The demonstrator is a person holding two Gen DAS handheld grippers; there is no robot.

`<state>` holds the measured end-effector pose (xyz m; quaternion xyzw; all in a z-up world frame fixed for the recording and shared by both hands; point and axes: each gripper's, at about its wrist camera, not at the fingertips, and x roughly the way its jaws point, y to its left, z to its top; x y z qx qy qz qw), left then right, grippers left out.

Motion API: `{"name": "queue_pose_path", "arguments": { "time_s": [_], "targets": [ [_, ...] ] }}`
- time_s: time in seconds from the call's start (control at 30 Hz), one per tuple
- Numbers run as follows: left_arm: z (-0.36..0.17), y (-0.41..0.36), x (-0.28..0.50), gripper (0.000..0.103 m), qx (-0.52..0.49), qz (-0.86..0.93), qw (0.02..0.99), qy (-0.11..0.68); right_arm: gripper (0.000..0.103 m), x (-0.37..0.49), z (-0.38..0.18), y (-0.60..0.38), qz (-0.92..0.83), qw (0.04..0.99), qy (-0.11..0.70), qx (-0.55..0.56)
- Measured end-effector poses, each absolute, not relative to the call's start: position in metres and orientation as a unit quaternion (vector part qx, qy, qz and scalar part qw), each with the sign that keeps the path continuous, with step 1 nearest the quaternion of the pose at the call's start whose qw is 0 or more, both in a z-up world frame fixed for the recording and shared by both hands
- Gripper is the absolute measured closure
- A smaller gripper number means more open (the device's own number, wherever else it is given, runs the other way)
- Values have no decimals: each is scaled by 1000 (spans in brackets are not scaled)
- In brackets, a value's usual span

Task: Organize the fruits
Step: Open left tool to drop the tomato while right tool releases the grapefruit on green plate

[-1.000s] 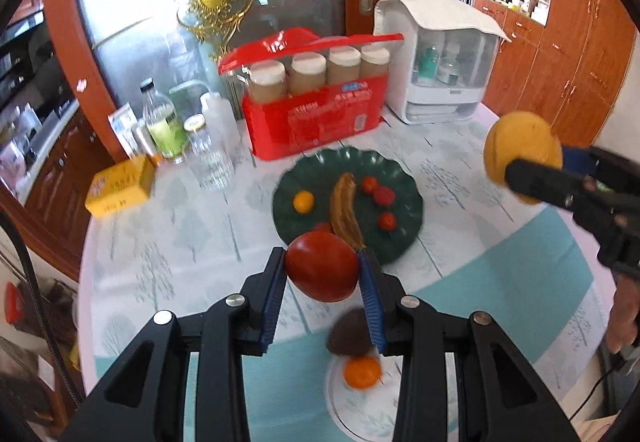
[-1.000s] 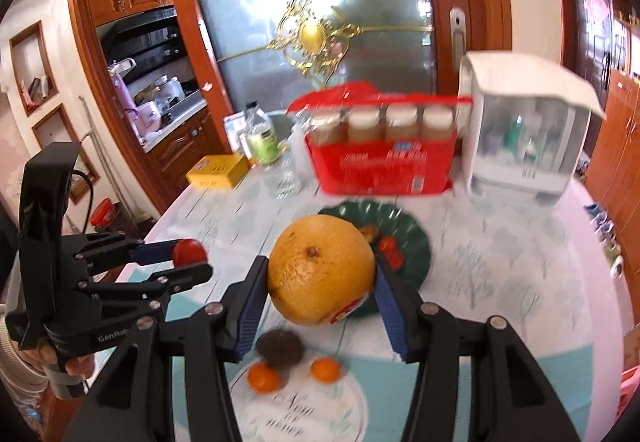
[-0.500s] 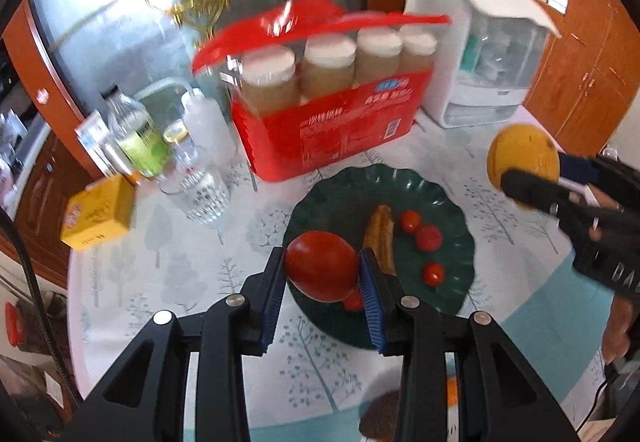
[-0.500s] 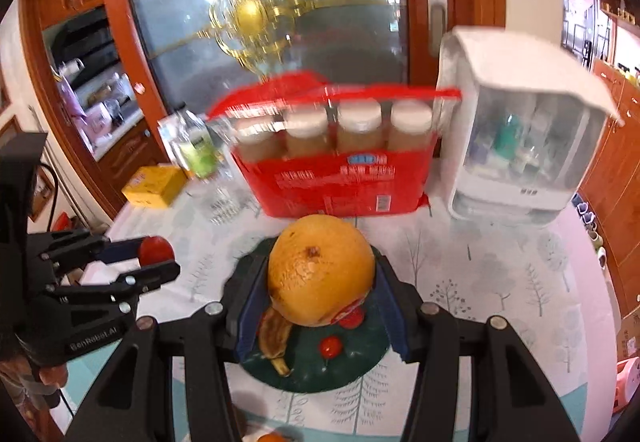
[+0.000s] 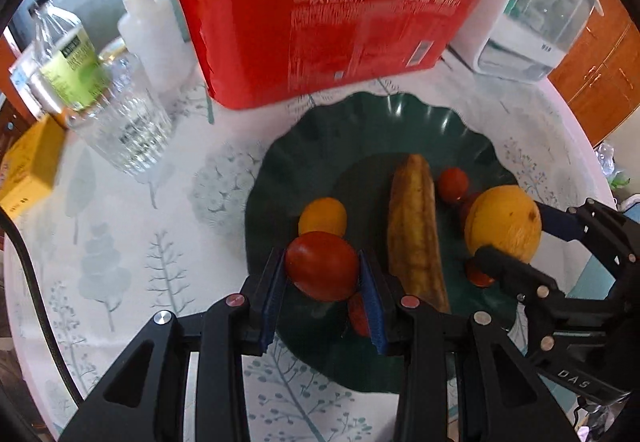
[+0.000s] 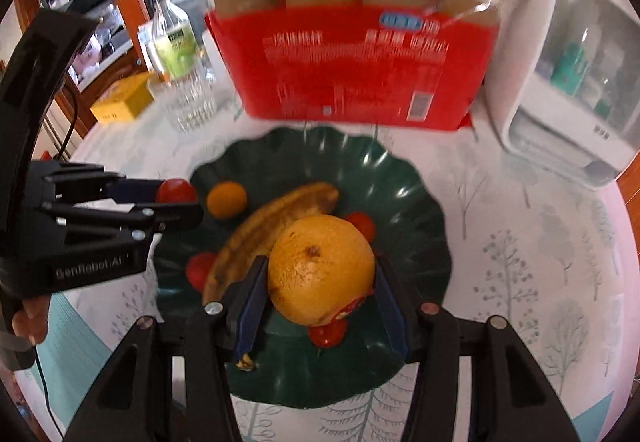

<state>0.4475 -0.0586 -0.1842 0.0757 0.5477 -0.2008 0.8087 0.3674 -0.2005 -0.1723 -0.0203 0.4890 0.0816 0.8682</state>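
Left gripper [image 5: 322, 268] clamped on a red tomato [image 5: 321, 265], right gripper [image 6: 320, 274] clamped on a big orange [image 6: 321, 269], both over the green plate [image 5: 360, 129] beside a banana [image 5: 414, 234].

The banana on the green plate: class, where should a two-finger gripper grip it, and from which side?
Grip the banana across its thick middle, coming from above with fingers astride its width. It lies flat and long on the green plate, small fruits close along both flanks, so its ends and a low sideways approach look crowded.
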Motion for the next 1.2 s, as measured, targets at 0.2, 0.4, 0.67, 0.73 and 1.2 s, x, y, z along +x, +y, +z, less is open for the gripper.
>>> {"name": "queue_pose_path", "arguments": {
  "time_s": [0.2, 0.4, 0.67, 0.73, 1.2],
  "targets": [
    [-198, -62, 454, 68, 73, -214, 800, 555, 50, 372, -181, -198, 86, 867, 489, -31],
    [-202, -62, 452, 68, 73, -217, 799, 556, 50, 372, -189, -189, 92, 864, 493, -51],
    [-192, -66, 441, 55, 92, -213, 806, 545, 49, 363, -173, -184, 99, 879, 463, -54],
    [-187, -66, 437, 55, 94, -214, 808, 541, 49, 360, -167, -183, 99, 883, 456, -54],
    [-151, -61, 399, 50, 102, -207, 820, 523, 49, 328, -148, -190, 85, 885, 457, -34]
  ]
}}
